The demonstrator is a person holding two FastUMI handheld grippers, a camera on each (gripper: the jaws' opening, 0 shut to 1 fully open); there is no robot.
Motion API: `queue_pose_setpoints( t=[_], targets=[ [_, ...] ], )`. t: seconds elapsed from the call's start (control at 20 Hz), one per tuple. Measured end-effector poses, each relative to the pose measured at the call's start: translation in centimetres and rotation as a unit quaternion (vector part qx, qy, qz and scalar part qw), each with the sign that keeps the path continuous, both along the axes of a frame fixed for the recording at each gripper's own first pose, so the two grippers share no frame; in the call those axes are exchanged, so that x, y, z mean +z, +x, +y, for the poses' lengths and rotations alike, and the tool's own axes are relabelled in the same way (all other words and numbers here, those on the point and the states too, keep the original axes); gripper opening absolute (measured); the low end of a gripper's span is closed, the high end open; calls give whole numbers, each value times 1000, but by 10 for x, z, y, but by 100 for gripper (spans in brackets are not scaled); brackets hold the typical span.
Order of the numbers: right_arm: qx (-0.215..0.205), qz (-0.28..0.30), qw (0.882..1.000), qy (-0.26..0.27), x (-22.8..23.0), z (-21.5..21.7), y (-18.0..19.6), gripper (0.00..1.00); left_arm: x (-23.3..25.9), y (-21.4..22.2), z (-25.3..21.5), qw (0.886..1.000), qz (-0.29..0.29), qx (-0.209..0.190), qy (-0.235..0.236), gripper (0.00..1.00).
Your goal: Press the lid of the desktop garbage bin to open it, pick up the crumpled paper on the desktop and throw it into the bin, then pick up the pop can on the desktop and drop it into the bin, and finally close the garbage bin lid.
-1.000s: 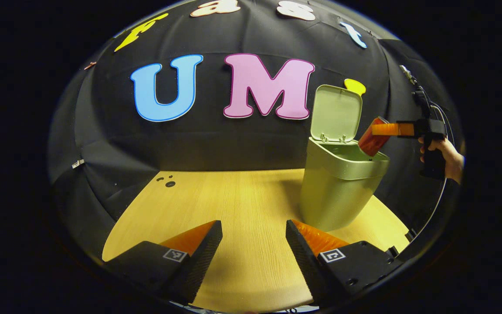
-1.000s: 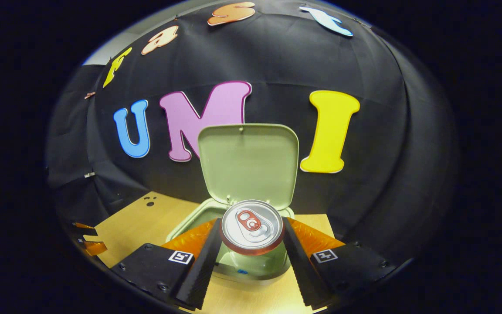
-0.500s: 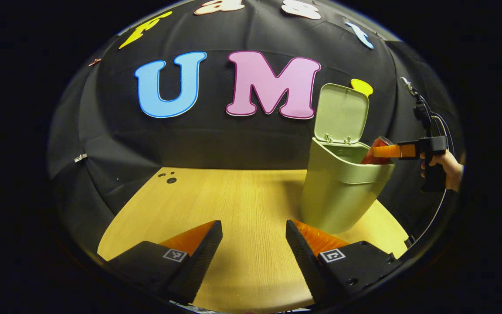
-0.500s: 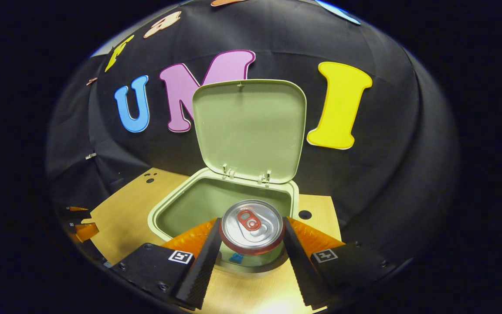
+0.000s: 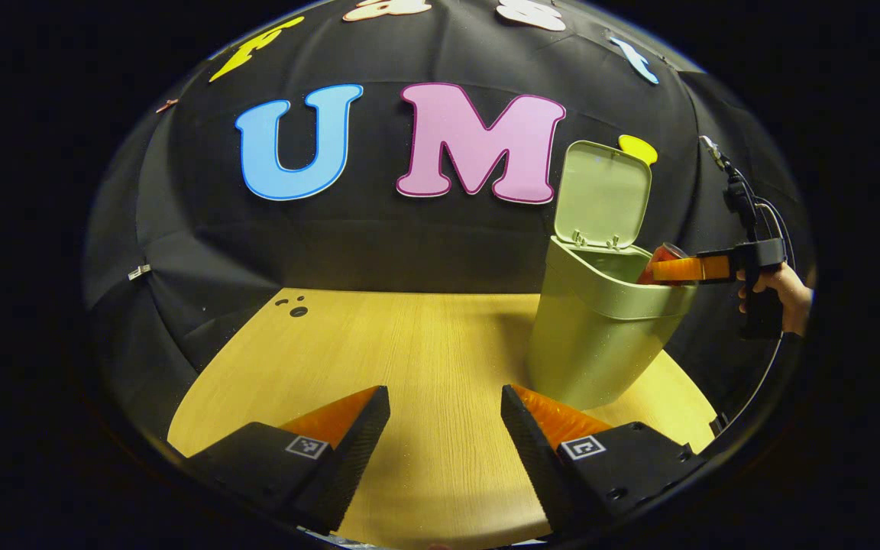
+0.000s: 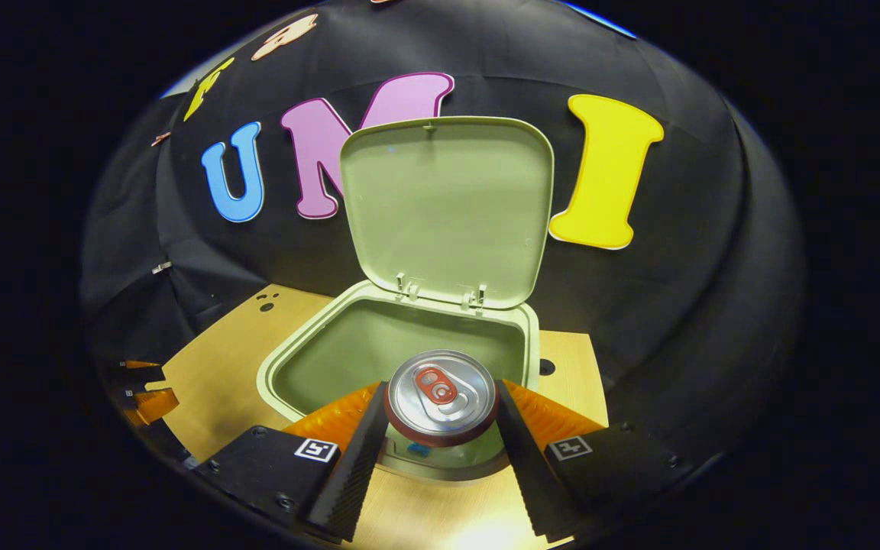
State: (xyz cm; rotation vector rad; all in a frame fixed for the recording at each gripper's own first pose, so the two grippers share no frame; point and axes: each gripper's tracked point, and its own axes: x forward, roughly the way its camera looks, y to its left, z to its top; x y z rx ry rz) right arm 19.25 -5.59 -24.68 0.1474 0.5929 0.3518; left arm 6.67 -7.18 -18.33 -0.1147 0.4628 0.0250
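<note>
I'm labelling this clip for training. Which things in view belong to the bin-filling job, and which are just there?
In the job:
- pale green plastic desktop bin, hinged lid up
- red aluminium pop can, clamped in the right hand-held gripper over the bin's mouth
- person's hand holding that gripper

Just there:
- light wooden tabletop
- left hand-held gripper, open, holding nothing

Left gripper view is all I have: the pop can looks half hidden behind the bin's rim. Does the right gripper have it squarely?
Observer: Yes. In the right gripper view, both fingers of the right gripper press the sides of the pop can, with its pull-tab end facing the camera.
Operator: Is it lined up with the opening?
Observer: It overlaps the near rim of the bin. The open mouth lies just beyond, and the lid stands upright behind it.
</note>
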Motion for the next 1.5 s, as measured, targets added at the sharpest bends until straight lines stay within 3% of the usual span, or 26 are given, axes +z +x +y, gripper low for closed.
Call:
queue_pose_setpoints(
  t=[0.4,0.6,0.9,1.05,1.3,1.4,1.5],
  targets=[
    [-6,-15,1000,-11,2,-7,3,83,-5,3,4,1000,6,6,-6,95],
    [-33,-73,996,36,46,-9,21,83,-1,4,5,1000,5,3,1,95],
    [-62,-214,973,55,155,-20,69,84,-1,5,4,1000,7,-2,0,95],
    [-83,-270,958,52,195,-26,92,95,0,7,4,1000,5,-3,0,95],
    [-108,-316,940,68,228,-23,119,96,7,7,8,1000,-2,6,3,95],
    [-112,-317,939,74,228,-20,126,96,8,6,10,1000,-2,13,2,99],
    [-114,-309,941,81,223,-16,134,96,6,3,12,1000,1,20,0,94]
  ],
)
